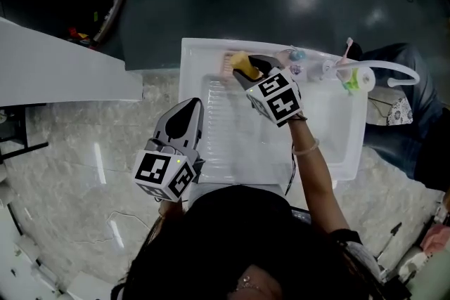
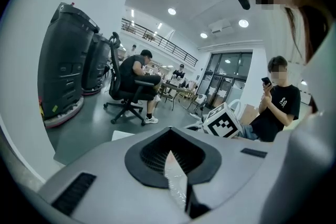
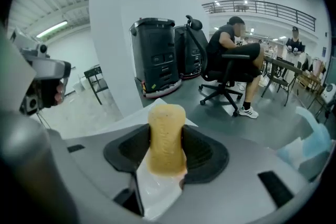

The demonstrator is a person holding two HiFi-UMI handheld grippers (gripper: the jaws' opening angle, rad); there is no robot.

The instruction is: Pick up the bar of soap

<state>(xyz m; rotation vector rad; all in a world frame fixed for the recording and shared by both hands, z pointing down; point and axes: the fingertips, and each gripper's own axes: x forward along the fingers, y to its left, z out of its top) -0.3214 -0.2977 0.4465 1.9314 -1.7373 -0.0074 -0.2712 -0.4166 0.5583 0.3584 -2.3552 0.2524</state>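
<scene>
The bar of soap (image 1: 244, 65) is yellow-orange and rounded, and my right gripper (image 1: 247, 72) is shut on it above the far rim of the white sink (image 1: 211, 172). In the right gripper view the soap (image 3: 167, 136) stands upright between the dark pads, held clear of the basin by the right gripper (image 3: 167, 152). My left gripper (image 1: 188, 109) hovers over the sink's left edge, nearer to me. Its jaws meet in the left gripper view, so the left gripper (image 2: 176, 176) is shut with nothing in it.
A white faucet (image 1: 385, 69), a toothbrush (image 1: 346, 51) and small bottles (image 1: 292, 56) stand along the sink's far right rim. Marble counter (image 1: 77, 172) surrounds the sink. A white partition (image 1: 56, 70) lies at left. People sit beyond, one on an office chair (image 3: 231, 68).
</scene>
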